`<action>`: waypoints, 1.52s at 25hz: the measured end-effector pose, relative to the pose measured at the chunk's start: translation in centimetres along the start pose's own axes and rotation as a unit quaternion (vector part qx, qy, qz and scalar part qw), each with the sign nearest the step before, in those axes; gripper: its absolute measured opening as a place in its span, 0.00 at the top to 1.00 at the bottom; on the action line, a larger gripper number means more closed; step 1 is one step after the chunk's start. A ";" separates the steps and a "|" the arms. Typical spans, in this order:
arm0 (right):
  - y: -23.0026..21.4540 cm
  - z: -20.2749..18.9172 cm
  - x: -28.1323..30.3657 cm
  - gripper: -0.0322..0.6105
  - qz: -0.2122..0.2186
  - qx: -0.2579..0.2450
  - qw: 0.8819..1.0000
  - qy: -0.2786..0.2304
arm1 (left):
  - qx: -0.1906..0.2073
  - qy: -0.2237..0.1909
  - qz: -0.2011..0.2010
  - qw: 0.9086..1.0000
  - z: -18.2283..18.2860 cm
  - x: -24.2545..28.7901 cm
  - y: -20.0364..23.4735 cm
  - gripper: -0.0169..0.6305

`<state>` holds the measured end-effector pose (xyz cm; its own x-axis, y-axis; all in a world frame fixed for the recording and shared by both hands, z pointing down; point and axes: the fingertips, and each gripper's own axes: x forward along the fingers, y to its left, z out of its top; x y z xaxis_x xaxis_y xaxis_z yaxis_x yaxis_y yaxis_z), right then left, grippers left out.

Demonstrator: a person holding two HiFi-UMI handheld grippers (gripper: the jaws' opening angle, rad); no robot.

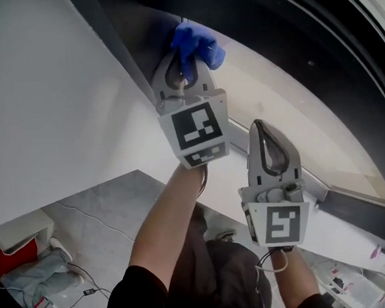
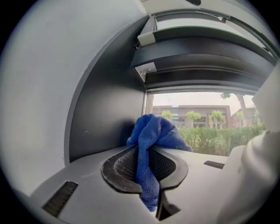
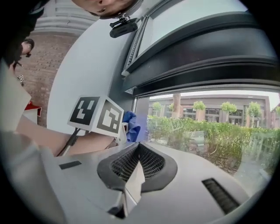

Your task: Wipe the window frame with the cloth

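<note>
A blue cloth is clamped in my left gripper, which is raised to the dark window frame at the upper corner. In the left gripper view the cloth bulges out of the shut jaws, close to the dark frame upright. My right gripper hangs lower and to the right, shut with nothing in it, near the window glass. In the right gripper view its jaws meet, and the cloth shows beyond the left gripper's marker cube.
A white wall lies left of the frame. The white sill runs below the glass. Down on the grey floor lie cables and clutter. Outside the glass are hedges and buildings.
</note>
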<state>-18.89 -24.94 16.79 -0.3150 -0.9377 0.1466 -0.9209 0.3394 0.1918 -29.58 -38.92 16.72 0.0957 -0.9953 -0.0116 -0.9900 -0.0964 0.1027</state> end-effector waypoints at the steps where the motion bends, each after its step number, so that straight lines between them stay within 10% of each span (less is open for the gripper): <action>1: 0.0 -0.6 0.0 0.94 0.005 -0.002 1.000 0.001 | -0.001 -0.004 0.001 1.000 -0.1 0.1 0.0 0.90; 38: 0.2 -17.3 5.6 0.94 0.040 0.032 0.996 -0.076 | 0.073 -0.028 -0.006 0.997 -16.5 1.0 1.0 0.90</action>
<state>-16.83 -28.82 34.39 -0.4153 -0.9096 0.0105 -0.9023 0.4134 0.1226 -28.80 -40.09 33.20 0.1058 -0.9921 -0.0672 -0.9937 -0.1029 -0.0442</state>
